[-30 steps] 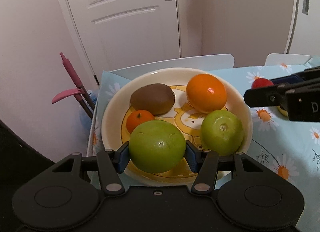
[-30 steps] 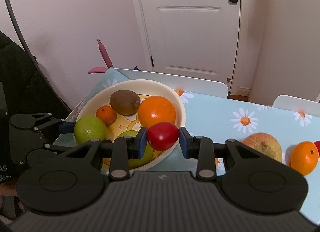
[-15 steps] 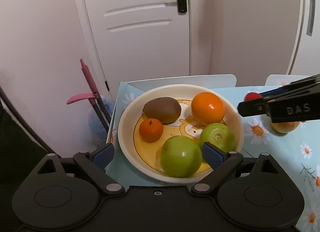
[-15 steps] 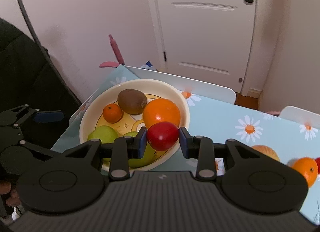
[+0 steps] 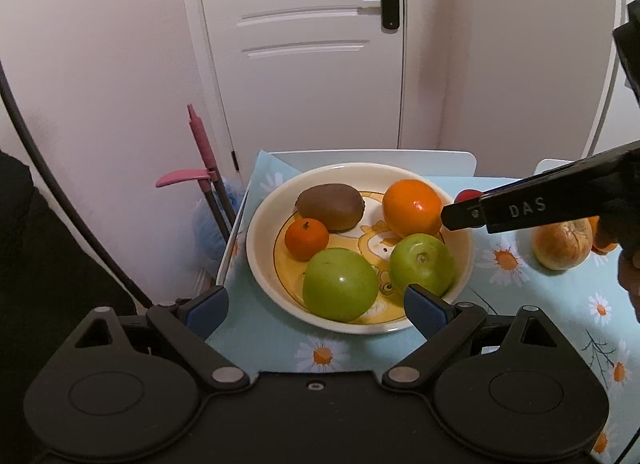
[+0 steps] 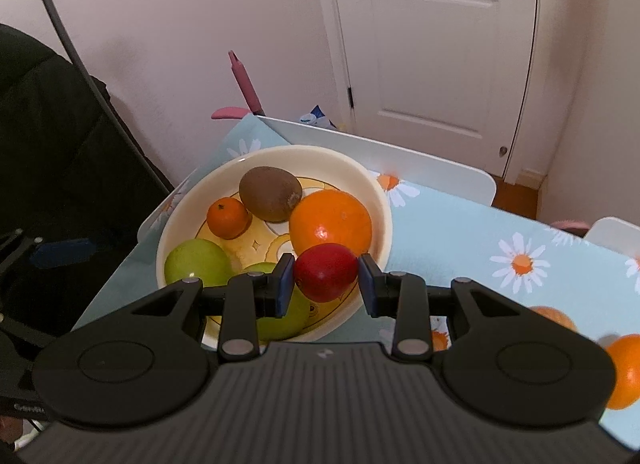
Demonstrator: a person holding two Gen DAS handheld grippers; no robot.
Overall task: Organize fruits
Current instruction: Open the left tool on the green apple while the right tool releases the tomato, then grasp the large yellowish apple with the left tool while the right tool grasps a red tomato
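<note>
A cream bowl (image 5: 260, 232) (image 6: 380, 199) on the daisy tablecloth holds a kiwi (image 5: 330, 206), a large orange (image 5: 412, 207), a small mandarin (image 5: 306, 239) and two green apples (image 5: 340, 284) (image 5: 422, 264). My left gripper (image 5: 316, 310) is open and empty, just in front of the bowl's near rim. My right gripper (image 6: 325, 284) is shut on a small red fruit (image 6: 326, 272) and holds it above the bowl's right side, next to the large orange (image 6: 330, 223). The right gripper also shows in the left wrist view (image 5: 460, 209) with the red fruit (image 5: 468, 195) partly hidden.
A brownish fruit (image 5: 562, 242) and an orange (image 6: 626, 372) lie on the table to the right of the bowl. White chair backs (image 6: 400, 155) stand behind the table. Pink-handled tools (image 5: 200, 151) lean at the wall on the left.
My left gripper opened, let go of the green apple in the bowl and drew back. My right gripper moved in over the bowl with the red fruit.
</note>
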